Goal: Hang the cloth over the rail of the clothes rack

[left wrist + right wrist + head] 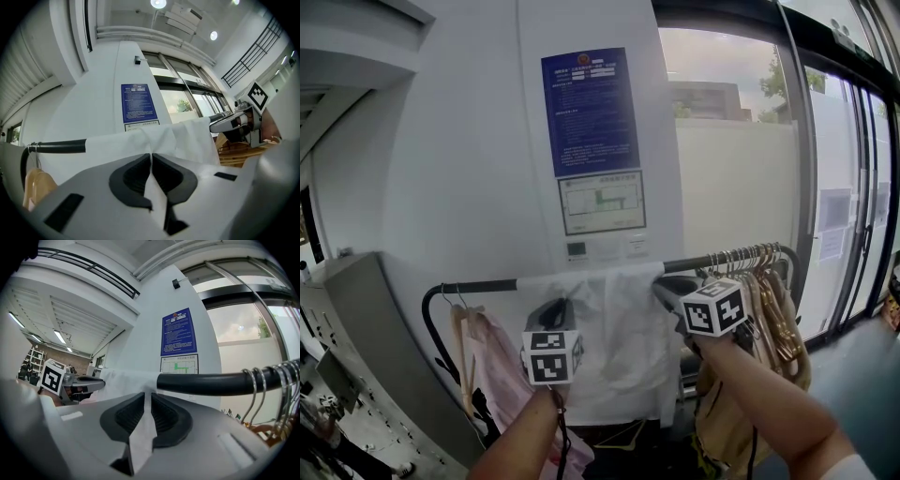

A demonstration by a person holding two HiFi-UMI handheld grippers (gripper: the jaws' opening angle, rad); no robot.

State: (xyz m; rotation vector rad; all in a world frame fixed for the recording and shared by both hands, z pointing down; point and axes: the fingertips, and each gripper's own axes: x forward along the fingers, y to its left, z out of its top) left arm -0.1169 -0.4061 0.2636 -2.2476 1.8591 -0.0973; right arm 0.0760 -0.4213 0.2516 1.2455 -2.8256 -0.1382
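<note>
A white cloth (619,347) hangs draped over the black rail (478,286) of the clothes rack, in front of a white pillar. My left gripper (565,302) points level at the cloth's left part and is shut on a fold of it (164,140); that fold runs between the jaws (151,154). My right gripper (662,292) is shut on the cloth's right edge just below the rail (211,380), with a strip of cloth (140,437) pinched between its jaws (145,397). Each gripper shows in the other's view: the right gripper (229,123) and the left gripper (86,380).
Several wooden hangers (773,300) with metal hooks crowd the rail's right end. A pink garment (502,366) hangs on a hanger at the left end. A blue notice (589,112) is on the pillar. Glass doors (853,187) stand at the right, and a grey counter (366,319) at the left.
</note>
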